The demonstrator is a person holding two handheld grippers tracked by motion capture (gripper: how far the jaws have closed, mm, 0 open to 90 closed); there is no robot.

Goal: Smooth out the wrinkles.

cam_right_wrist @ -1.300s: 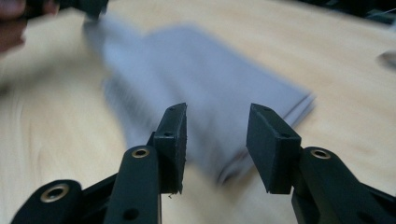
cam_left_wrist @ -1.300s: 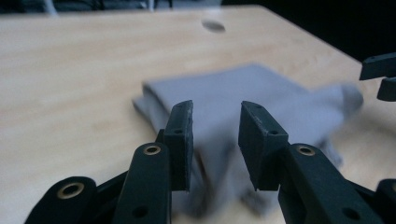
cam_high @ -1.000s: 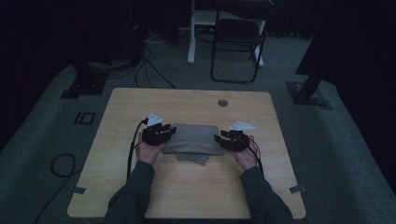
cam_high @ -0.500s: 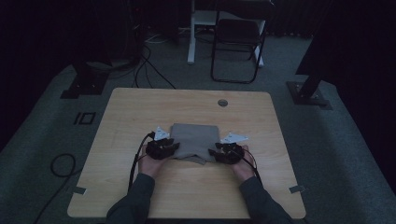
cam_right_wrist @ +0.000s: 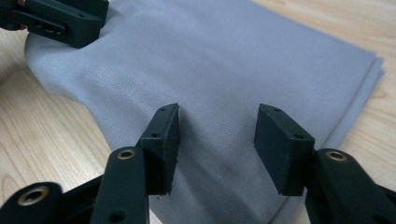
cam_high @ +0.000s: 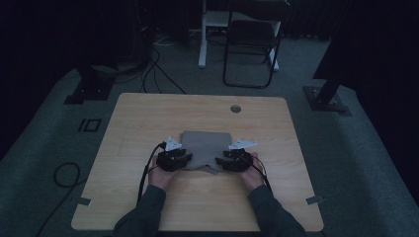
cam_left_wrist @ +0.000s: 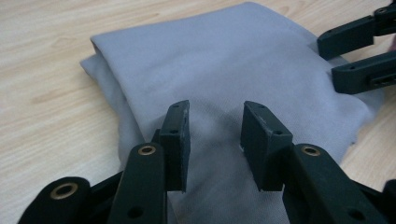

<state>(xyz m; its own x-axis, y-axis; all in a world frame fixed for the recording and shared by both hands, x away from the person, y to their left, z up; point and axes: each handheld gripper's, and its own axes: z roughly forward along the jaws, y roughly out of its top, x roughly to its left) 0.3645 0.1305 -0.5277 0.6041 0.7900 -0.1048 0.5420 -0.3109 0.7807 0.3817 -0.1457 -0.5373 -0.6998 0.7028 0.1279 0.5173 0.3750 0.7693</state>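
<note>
Both grippers, left (cam_left_wrist: 212, 140) and right (cam_right_wrist: 217, 144), jaws just opening over folded cloth (cam_high: 205, 148) near table's (cam_high: 148, 113) front edge, release it; next, withdraw.

Reached in from six o'clock on both forearms, sleeves angled slightly inward. Held the left gripper (cam_high: 174, 159) at about seven o'clock of the table's middle, jaws pointing toward three o'clock, parted with a clear gap, lately widening. Held the right gripper (cam_high: 233, 160) at about five o'clock, jaws pointing toward nine o'clock, parted wider, lately widening too. Kept both low, facing each other.
</note>
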